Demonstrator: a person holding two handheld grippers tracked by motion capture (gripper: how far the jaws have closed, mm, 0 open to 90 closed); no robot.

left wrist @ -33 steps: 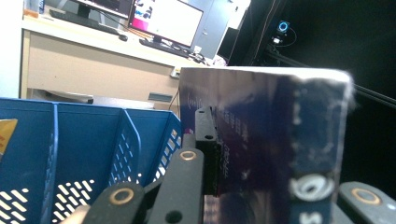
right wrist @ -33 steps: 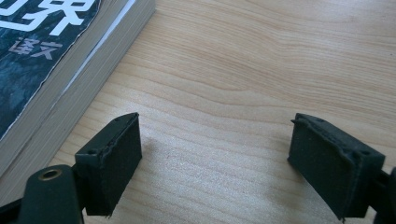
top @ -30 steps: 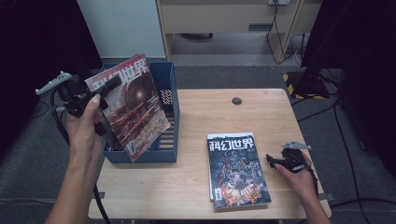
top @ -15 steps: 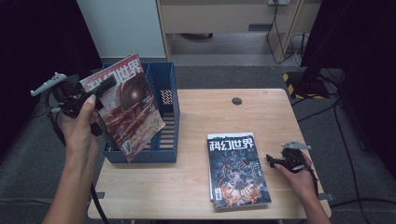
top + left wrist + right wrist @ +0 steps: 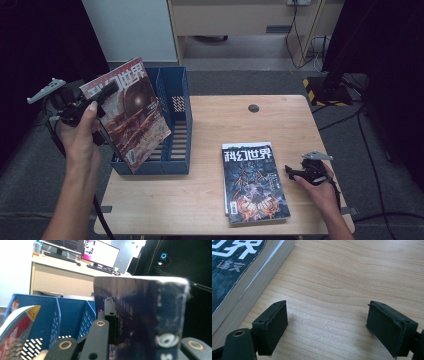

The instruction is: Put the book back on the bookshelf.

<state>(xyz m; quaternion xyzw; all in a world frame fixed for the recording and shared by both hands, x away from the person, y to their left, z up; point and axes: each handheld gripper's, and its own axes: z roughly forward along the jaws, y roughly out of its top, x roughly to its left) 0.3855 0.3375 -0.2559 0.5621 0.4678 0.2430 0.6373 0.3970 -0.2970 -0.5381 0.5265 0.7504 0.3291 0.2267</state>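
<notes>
My left gripper [image 5: 107, 95] is shut on the top edge of a red-covered magazine [image 5: 131, 117] and holds it tilted over the left end of the blue file rack [image 5: 172, 130]. In the left gripper view the magazine's dark back cover [image 5: 147, 315] stands clamped between the jaws, with the blue file rack [image 5: 62, 315] behind. A stack of dark-covered magazines [image 5: 254, 181] lies flat on the wooden table [image 5: 200, 190]. My right gripper [image 5: 289, 171] rests on the table just right of that stack, open and empty. In the right gripper view the right gripper [image 5: 327, 325] has bare wood between its pads [image 5: 270, 327], and the stack [image 5: 244, 277] lies at the left.
A round cable hole [image 5: 253, 108] sits near the table's far edge. A white cabinet [image 5: 130, 30] and a wooden desk [image 5: 240, 20] stand behind. Cables and a yellow-black striped base [image 5: 325, 90] lie on the floor at the right.
The left hand has shifted the red magazine slightly left and tilted it a little more. The right hand and the stack have not moved.
</notes>
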